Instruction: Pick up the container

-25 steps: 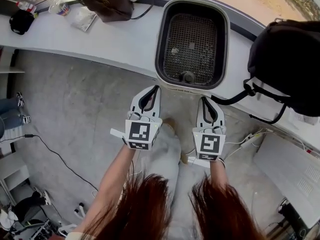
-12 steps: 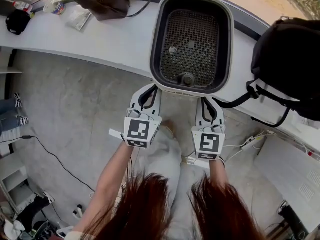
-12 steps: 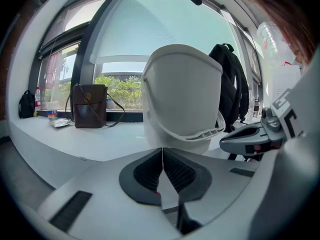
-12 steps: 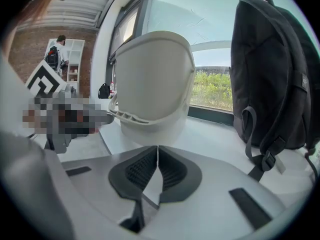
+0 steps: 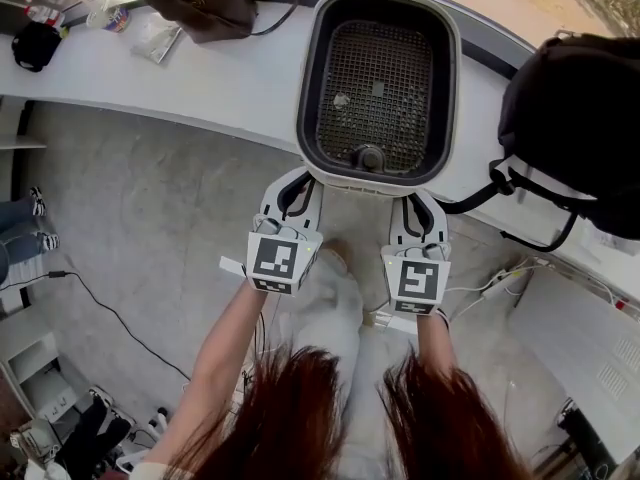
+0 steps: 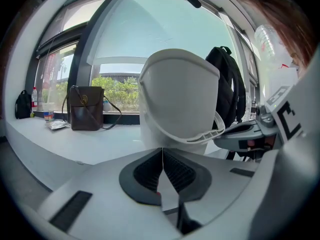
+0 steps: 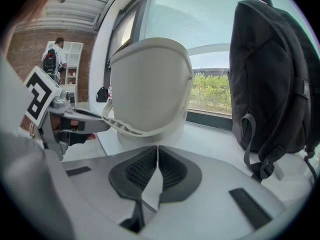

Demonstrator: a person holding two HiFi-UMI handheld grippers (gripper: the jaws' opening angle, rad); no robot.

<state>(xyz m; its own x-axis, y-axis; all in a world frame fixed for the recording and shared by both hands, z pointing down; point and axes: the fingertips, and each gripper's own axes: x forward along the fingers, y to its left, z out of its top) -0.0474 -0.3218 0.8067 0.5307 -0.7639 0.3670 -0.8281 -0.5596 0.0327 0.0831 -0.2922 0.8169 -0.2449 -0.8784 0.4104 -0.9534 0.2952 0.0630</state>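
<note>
Our left gripper (image 5: 303, 178) and right gripper (image 5: 413, 198) keep fingers clenched on nothing, tips just short of the container (image 5: 370, 183). It sits at the bench's (image 5: 220, 88) front edge, with bare bench on its left and a backpack (image 5: 580, 128) close on its right.

No text, label, brand, number or sign can be read on anything here.

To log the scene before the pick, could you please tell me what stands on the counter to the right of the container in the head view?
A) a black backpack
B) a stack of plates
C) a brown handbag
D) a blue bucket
A: a black backpack stands on the counter right of the container, while the brown handbag lies off to its left.
</note>
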